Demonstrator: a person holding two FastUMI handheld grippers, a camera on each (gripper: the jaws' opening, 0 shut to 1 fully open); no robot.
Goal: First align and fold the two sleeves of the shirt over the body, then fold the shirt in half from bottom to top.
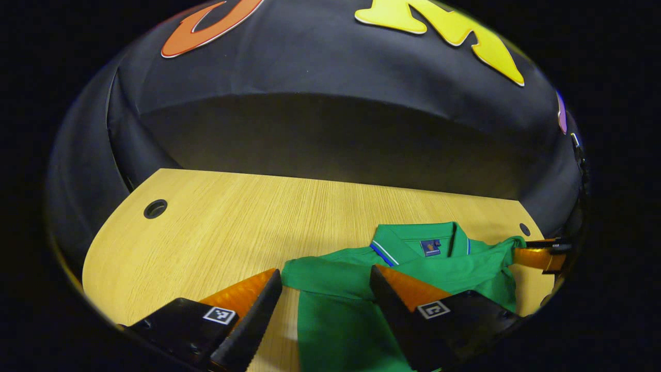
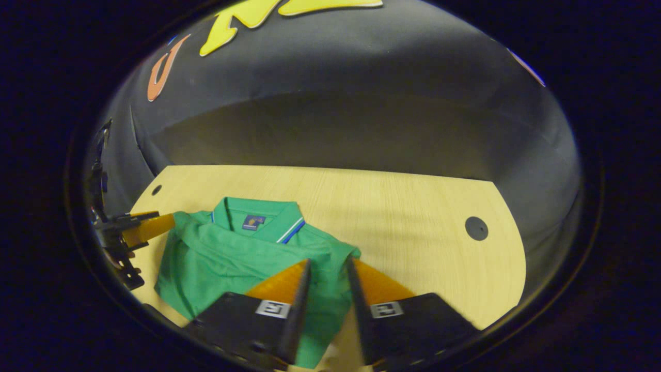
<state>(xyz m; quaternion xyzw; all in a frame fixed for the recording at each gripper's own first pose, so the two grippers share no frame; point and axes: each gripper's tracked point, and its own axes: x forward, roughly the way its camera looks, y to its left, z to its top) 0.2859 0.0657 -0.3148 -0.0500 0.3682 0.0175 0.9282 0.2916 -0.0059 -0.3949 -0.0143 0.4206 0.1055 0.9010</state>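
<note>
Shirt (image 1: 341, 289) lies on our table (image 1: 232, 227), collar (image 2: 258, 219) toward the wall, left gripper (image 1: 325, 289) spread over one shoulder, right gripper (image 2: 328, 276) partly parted above the other, its fingers (image 2: 284, 284) straddling cloth, grip unclear

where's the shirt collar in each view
Left gripper view: the collar sits right of centre, low in the picture, beyond the left gripper.
Right gripper view: the collar sits left of centre, beyond the right gripper.
Shared landmark: the small blue label inside the collar.
</note>
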